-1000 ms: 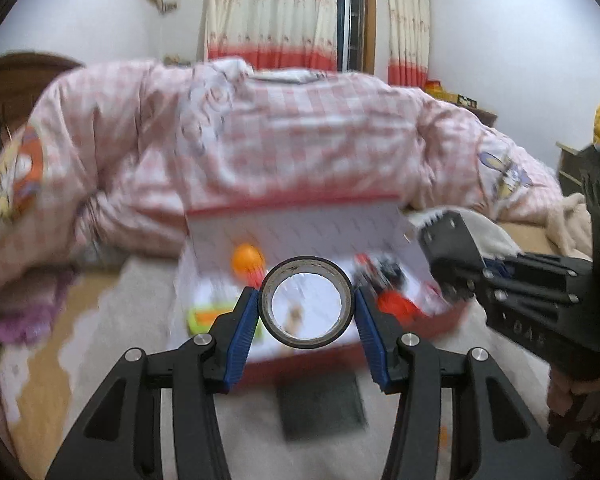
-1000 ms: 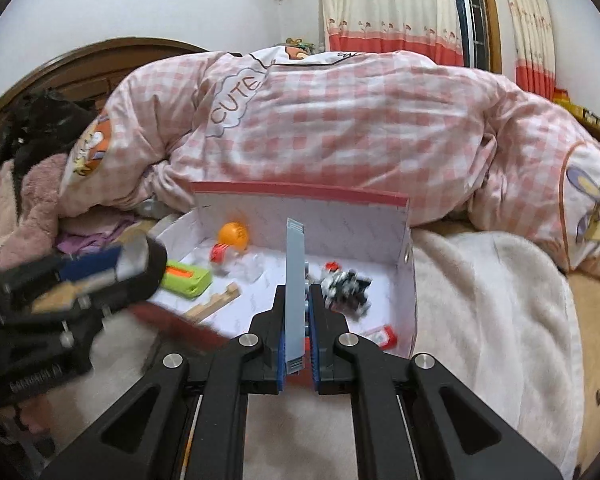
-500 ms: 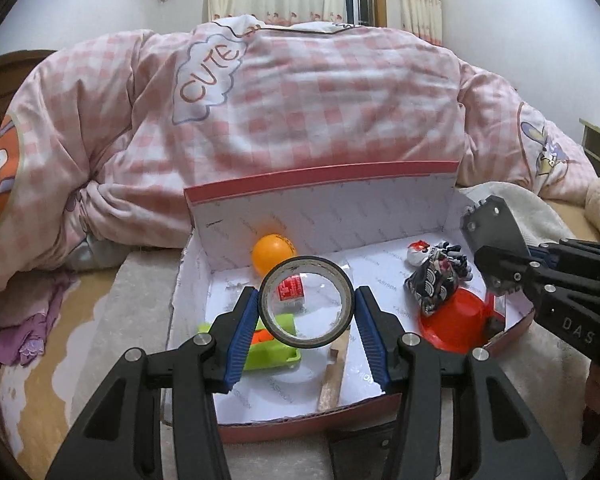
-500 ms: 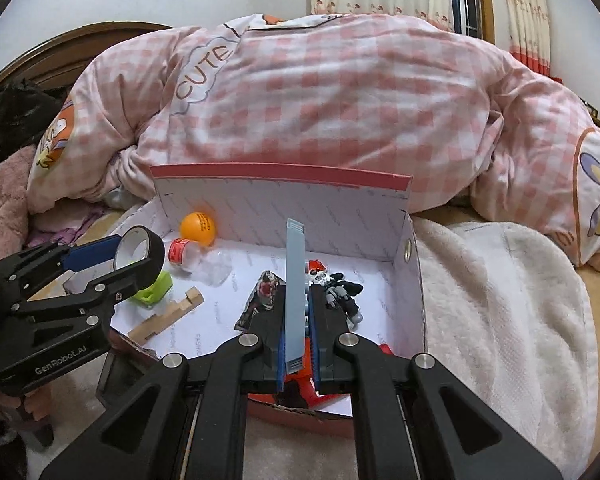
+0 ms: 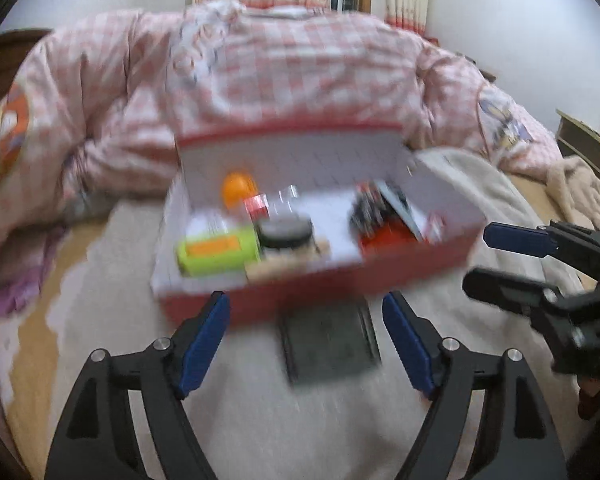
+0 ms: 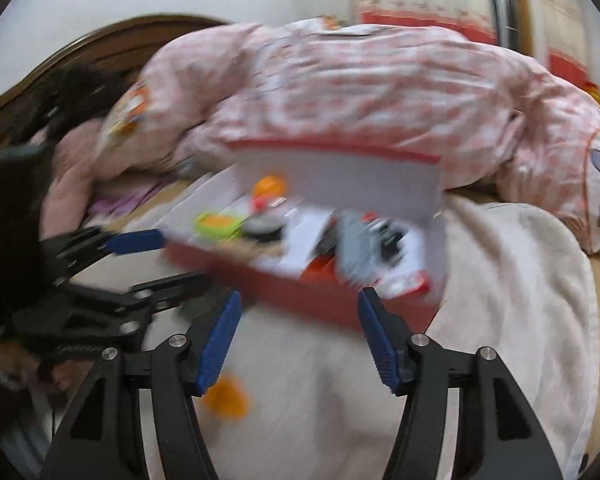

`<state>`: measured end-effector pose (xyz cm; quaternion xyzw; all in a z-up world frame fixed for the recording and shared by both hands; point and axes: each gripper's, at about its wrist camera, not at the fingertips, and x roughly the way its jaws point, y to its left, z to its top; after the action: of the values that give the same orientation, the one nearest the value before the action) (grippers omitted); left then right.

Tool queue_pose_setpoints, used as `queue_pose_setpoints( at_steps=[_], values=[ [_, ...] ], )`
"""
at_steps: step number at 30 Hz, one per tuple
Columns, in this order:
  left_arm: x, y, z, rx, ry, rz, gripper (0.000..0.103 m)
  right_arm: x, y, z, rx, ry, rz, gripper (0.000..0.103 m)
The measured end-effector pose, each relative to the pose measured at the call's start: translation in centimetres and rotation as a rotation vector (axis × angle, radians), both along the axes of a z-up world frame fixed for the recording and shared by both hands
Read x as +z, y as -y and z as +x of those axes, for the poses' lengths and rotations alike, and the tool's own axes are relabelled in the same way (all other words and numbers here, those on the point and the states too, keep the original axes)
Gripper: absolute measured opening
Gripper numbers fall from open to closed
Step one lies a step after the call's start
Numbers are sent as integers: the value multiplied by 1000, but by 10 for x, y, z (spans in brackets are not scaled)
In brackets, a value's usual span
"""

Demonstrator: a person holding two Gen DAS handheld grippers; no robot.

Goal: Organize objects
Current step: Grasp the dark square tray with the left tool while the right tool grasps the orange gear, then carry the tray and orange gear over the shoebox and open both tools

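A red box with a white inside [image 5: 320,284] [image 6: 300,288] sits on the bed. In it lie a roll of tape [image 5: 286,234] [image 6: 262,226], a grey-blue flat card [image 5: 400,208] [image 6: 352,246], an orange ball [image 5: 238,188], a green block [image 5: 218,254] and a wooden piece [image 5: 288,264]. My left gripper [image 5: 306,340] is open and empty, held back from the box's front wall. My right gripper [image 6: 298,340] is open and empty, also in front of the box. Both views are blurred.
A dark flat object [image 5: 328,344] lies on the white blanket in front of the box. An orange thing [image 6: 226,398] lies on the blanket below my right gripper. A pink checked quilt [image 5: 280,72] is heaped behind the box.
Both grippers have opened and pulled back from the box. The tape roll left the left gripper and the flat card left the right gripper; both now lie in the box.
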<state>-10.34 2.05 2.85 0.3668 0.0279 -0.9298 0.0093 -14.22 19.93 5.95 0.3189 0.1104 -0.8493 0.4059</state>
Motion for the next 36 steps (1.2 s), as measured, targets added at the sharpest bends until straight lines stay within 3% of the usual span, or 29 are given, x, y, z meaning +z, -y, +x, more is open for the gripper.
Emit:
queue_pose_setpoints(
  at_steps=[6, 11, 13, 15, 16, 20, 22, 26, 29, 32, 36],
  values=[
    [-20, -4, -3, -2, 89, -15, 79, -29, 9, 36, 99, -15, 126, 59],
    [-23, -8, -13, 2, 104, -6, 79, -35, 12, 33, 99, 3, 138, 57],
    [-28, -13, -18, -15, 127, -5, 79, -35, 14, 33, 112, 3, 143, 51],
    [-34, -13, -23, -14, 163, -4, 75, -39, 17, 32, 115, 7, 168, 49],
    [-35, -12, -23, -15, 166, 3, 64, -42, 19, 31, 122, 22, 175, 48],
    [-30, -10, -17, -27, 140, 27, 61, -47, 23, 30, 143, 44, 186, 44],
    [-27, -9, -12, -27, 129, 36, 61, -48, 24, 33, 155, 45, 195, 16],
    [-11, -6, -1, -36, 81, 67, 61, -47, 27, 39, 171, 14, 211, 14],
    [7, -6, 6, -24, -3, 34, 61, -40, 25, 38, 164, 6, 187, 14],
    [27, -4, 5, -6, -92, -13, 61, -13, 14, 29, 118, -50, 101, 14],
    [45, 10, -11, 31, -152, 21, 61, 25, -2, -1, -38, -129, -55, 14]
  ],
)
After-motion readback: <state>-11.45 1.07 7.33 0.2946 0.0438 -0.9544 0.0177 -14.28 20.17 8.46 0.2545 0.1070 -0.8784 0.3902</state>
